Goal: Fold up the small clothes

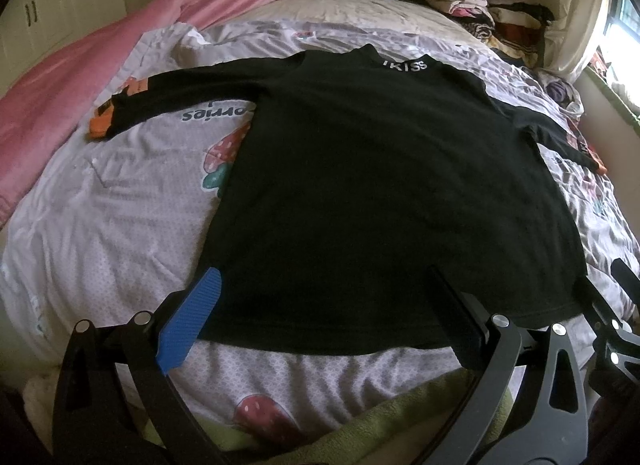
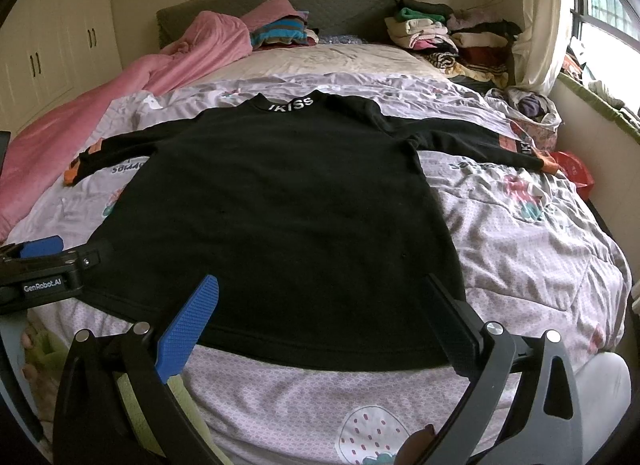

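A black long-sleeved cotton top (image 2: 280, 217) is lying spread flat, collar away, on a bed's strawberry-print quilt (image 2: 520, 249). The left hand-held gripper (image 1: 320, 305) and right hand-held gripper (image 2: 320, 305) are hovering wide open at its hem, gripping nothing. Pinching the quilt along with the hem (both are lying flush) could drag the bedding and rumple the top.

Cream wardrobe (image 2: 48, 49) left, green headboard (image 2: 280, 5), bright window (image 2: 600, 5) right.
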The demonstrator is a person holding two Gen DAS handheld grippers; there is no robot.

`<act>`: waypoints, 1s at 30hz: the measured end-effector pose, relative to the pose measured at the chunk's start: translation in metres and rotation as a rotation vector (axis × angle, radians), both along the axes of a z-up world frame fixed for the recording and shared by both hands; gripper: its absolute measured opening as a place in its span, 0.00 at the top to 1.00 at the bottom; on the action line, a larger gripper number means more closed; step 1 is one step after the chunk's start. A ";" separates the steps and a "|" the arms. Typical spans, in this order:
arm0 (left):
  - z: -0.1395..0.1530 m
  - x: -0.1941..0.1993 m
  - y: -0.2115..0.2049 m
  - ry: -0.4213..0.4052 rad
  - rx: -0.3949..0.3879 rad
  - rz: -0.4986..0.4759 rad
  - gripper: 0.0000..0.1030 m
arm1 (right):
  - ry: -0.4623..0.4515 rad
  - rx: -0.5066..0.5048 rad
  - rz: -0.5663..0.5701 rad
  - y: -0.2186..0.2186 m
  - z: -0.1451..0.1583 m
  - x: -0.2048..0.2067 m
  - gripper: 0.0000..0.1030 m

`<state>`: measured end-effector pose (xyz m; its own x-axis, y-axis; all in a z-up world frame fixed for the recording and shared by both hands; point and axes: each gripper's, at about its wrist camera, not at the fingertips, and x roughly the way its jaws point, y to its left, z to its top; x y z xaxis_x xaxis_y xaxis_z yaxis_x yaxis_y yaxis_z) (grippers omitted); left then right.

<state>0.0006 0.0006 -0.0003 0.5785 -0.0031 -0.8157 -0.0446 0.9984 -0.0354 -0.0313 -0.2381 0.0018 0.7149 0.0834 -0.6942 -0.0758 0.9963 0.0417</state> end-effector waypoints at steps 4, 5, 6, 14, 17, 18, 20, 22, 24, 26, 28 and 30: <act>0.000 0.000 0.000 0.001 0.002 0.000 0.08 | 0.000 0.000 -0.001 0.000 0.000 0.000 0.04; 0.000 0.000 0.000 -0.001 0.001 0.000 0.08 | 0.000 -0.001 -0.001 0.000 0.000 -0.001 0.04; 0.000 0.000 0.000 -0.001 0.003 0.002 0.08 | 0.000 -0.001 -0.001 0.000 0.000 -0.001 0.04; 0.000 0.000 0.000 -0.002 0.000 0.000 0.08 | 0.000 -0.002 -0.002 0.000 0.001 -0.001 0.04; 0.006 0.002 -0.001 -0.003 0.001 -0.001 0.08 | -0.001 -0.003 -0.002 0.000 0.001 -0.002 0.04; 0.005 0.002 -0.001 -0.002 0.002 0.001 0.08 | -0.001 -0.003 -0.001 0.000 0.001 -0.002 0.04; 0.006 0.002 -0.001 -0.002 -0.001 0.000 0.08 | 0.000 -0.002 -0.001 0.002 0.001 -0.001 0.04; 0.007 0.003 -0.001 -0.001 0.003 0.000 0.08 | -0.001 -0.003 -0.001 0.005 0.001 -0.001 0.04; 0.006 0.002 -0.001 -0.003 0.001 0.000 0.08 | -0.001 -0.004 -0.003 0.008 0.001 0.000 0.04; 0.008 0.002 -0.003 -0.003 0.000 -0.002 0.08 | -0.002 -0.006 -0.003 0.011 0.000 0.001 0.04; 0.010 0.003 -0.004 -0.003 -0.001 -0.004 0.08 | -0.001 -0.004 -0.007 -0.002 0.000 -0.001 0.04; 0.012 0.004 -0.008 -0.003 -0.001 -0.007 0.08 | -0.002 -0.004 -0.008 -0.006 0.000 -0.001 0.04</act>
<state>0.0043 -0.0075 0.0117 0.5807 -0.0082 -0.8141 -0.0377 0.9986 -0.0369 -0.0322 -0.2440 0.0018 0.7170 0.0749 -0.6931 -0.0680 0.9970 0.0375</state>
